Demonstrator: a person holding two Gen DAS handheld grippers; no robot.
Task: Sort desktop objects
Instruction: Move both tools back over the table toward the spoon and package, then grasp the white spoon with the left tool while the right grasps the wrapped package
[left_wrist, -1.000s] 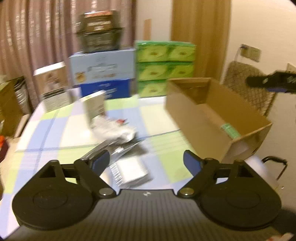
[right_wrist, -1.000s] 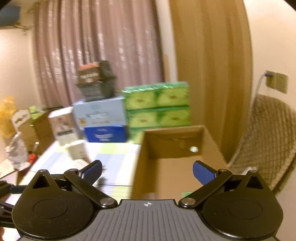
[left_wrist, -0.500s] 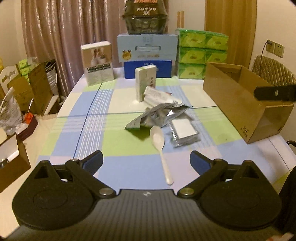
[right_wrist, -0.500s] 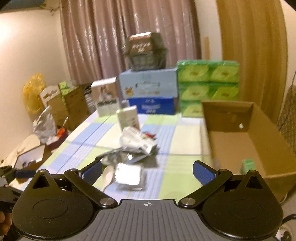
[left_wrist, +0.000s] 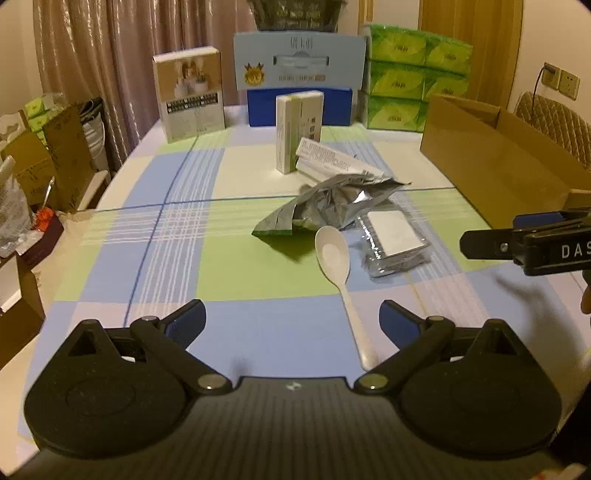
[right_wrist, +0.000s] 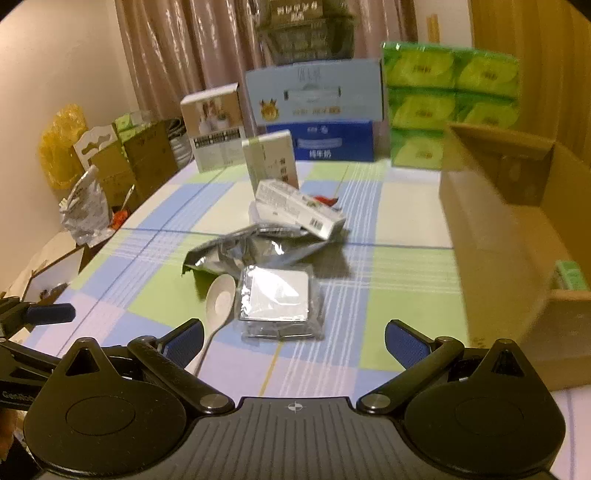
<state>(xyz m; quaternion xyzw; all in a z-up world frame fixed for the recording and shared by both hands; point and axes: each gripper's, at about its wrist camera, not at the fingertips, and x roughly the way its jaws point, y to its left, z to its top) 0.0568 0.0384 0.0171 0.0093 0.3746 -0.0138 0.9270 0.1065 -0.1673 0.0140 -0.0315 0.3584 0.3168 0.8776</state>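
Centrally on the checked tablecloth (left_wrist: 236, 269): a small clutter of desktop objects. Nearest the cameras, a white plastic spoon (left_wrist: 338, 273), bowl up, handle running toward the left gripper (left_wrist: 291, 325). Just beside its bowl, a clear-wrapped flat packet (left_wrist: 393, 236) with a white square face. Behind both, a crumpled silver foil bag (left_wrist: 332, 206), torn mouth toward the spoon, touching or overlapping the packet's far edge. Further back, a long silver-white carton (left_wrist: 332, 160) lying tilted on the bag, leaning against an upright pale green box (left_wrist: 297, 131).

Off to the right edge of the table, an open cardboard box (right_wrist: 517, 236), with a small green item (right_wrist: 570, 275) lying inside near its front corner.

Along the far side, a tan picture-fronted carton (left_wrist: 190, 98), a light blue box (left_wrist: 299, 61) stacked on a dark blue one (right_wrist: 334, 142), a dark basket-like container (right_wrist: 306, 35) on top, and stacked green tissue packs (left_wrist: 417, 81). Behind, curtains (left_wrist: 110, 55).

Left gripper: fingers spread wide apart, nothing between them, hovering over bare cloth with the spoon handle's end near the right finger. Right gripper (right_wrist: 293, 339): fingers likewise wide apart and gripping nothing, poised above the wrapped packet, spoon handle passing by its left finger (right_wrist: 183, 341).
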